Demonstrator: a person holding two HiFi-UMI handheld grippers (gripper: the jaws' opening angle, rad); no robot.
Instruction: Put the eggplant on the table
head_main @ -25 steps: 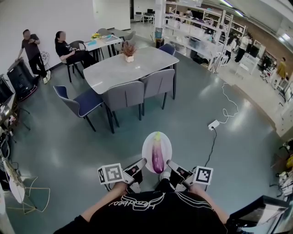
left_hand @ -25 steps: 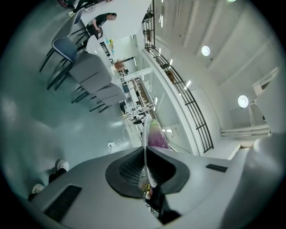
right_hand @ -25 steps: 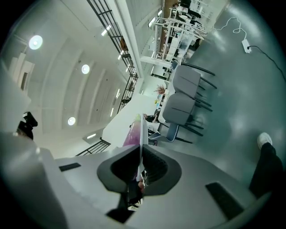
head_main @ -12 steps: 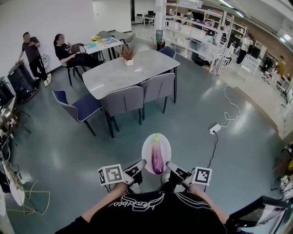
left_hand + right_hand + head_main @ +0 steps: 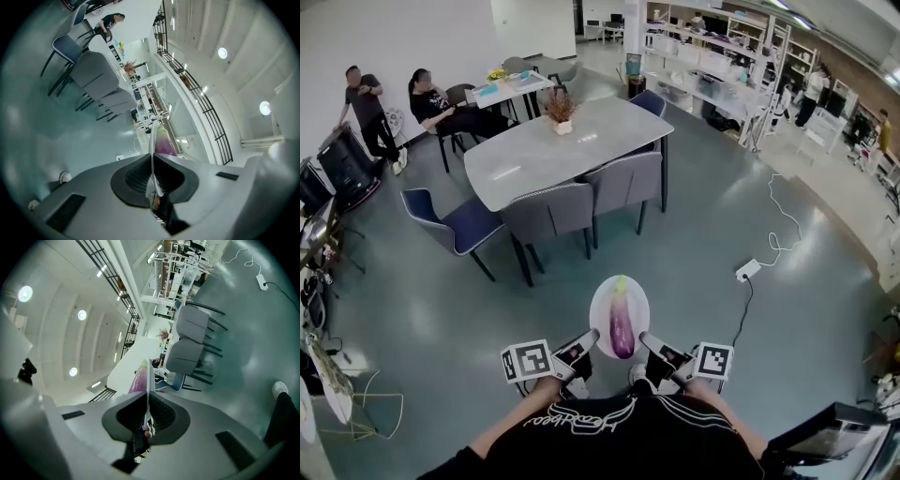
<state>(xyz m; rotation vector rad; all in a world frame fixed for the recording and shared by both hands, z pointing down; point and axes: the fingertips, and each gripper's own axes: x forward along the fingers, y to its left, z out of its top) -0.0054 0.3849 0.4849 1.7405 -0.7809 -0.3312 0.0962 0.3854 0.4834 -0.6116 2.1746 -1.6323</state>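
Left tongs (image 5: 591,336), right tongs (image 5: 646,337) seemingly clamp eggplant (image 5: 622,324) plate (image 5: 603,300).

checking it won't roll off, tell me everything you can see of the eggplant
The long glossy purple eggplant has a pale green stem end pointing away from the person. It lies lengthwise on the round white plate, touching only the plate. The left claw and right claw pinch the plate's near rim on either side, holding it up; neither touches the eggplant.
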